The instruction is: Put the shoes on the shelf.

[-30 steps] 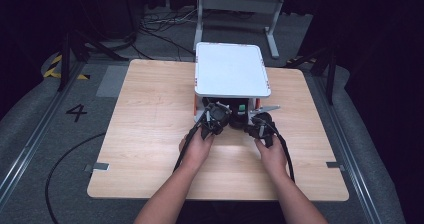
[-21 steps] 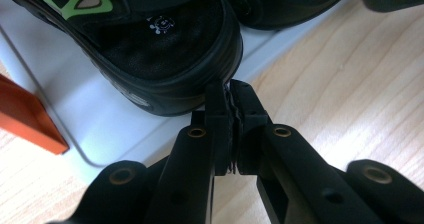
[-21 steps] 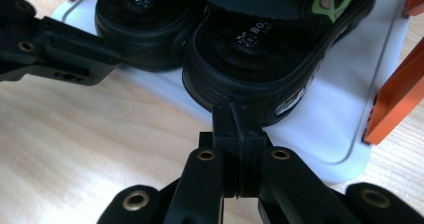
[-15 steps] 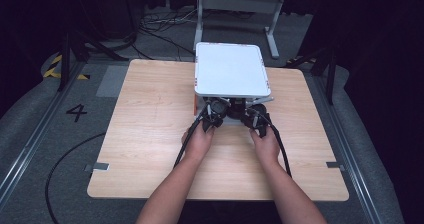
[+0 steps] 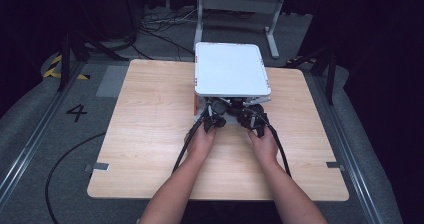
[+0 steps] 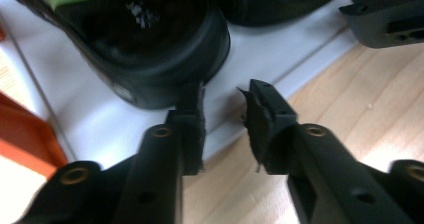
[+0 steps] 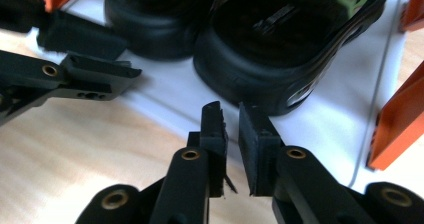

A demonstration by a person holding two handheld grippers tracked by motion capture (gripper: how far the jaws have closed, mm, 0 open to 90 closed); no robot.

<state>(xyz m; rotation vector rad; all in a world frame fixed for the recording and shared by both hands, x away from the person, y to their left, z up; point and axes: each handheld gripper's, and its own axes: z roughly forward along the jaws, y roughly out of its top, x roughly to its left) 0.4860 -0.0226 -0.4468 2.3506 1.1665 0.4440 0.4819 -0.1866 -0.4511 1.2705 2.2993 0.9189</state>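
Both your forearms enter from the bottom of the high view and run forward side by side to the front edge of the white two-level rack (image 5: 230, 74) at the far middle of the wooden table (image 5: 150, 134); left hand (image 5: 201, 140) and right hand (image 5: 263, 145) lie low over the tabletop, knuckles up, grippers pointed level into the gap under the rack's top plate.

Left gripper (image 6: 224, 95): jaws have just been opening; clear gap between the pads, nothing in it; left pad tip sits right at the heel of a black shoe (image 6: 150, 39), contact uncertain.

Right gripper (image 7: 230, 115): jaws have just been opening, narrow gap, nothing between; tips just in front of the second black shoe (image 7: 280, 49), whether touching I cannot tell.

High view shows the shoes as dark shapes under the top plate; gripper views give the detail: both shoes stand side by side on the white lower shelf (image 7: 320, 129), green marking on one, orange uprights (image 7: 395, 124) at the shelf's sides; right gripper view also catches your left gripper at its left edge.
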